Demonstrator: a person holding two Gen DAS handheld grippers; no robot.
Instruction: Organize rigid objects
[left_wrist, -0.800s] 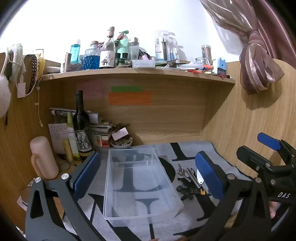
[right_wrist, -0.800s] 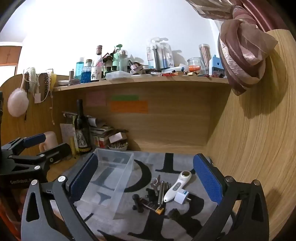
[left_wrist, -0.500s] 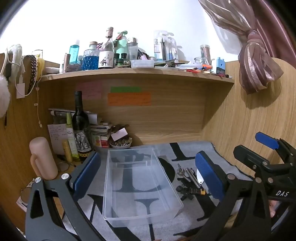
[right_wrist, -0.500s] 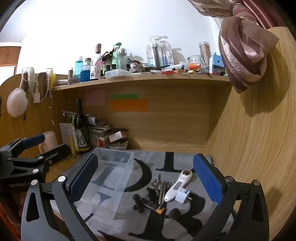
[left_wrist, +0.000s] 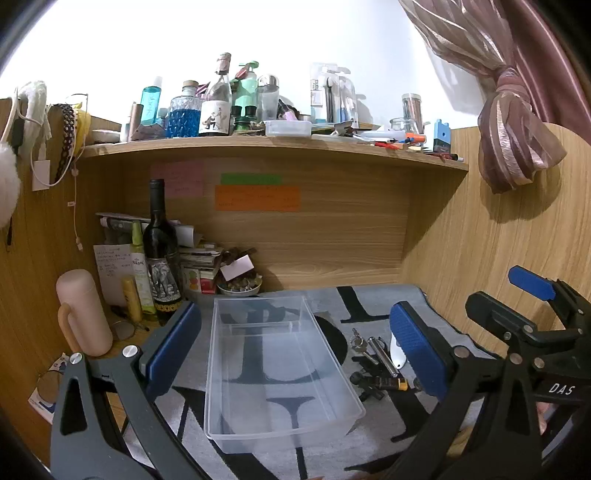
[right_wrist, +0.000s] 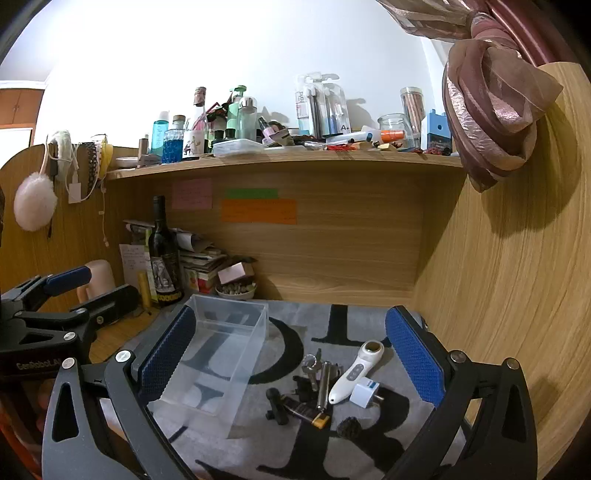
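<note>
Both my left gripper (left_wrist: 291, 347) and right gripper (right_wrist: 291, 354) gape empty. Right of the clear bin (right_wrist: 218, 354), the white handheld device (right_wrist: 352, 373) looks light, stiff, slick; I'd pinch its narrow waist.

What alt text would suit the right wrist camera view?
An open claw frames a pile of small items on a grey lettered mat, beside an empty clear plastic bin. Behind stands a wine bottle under a cluttered wooden shelf.
</note>
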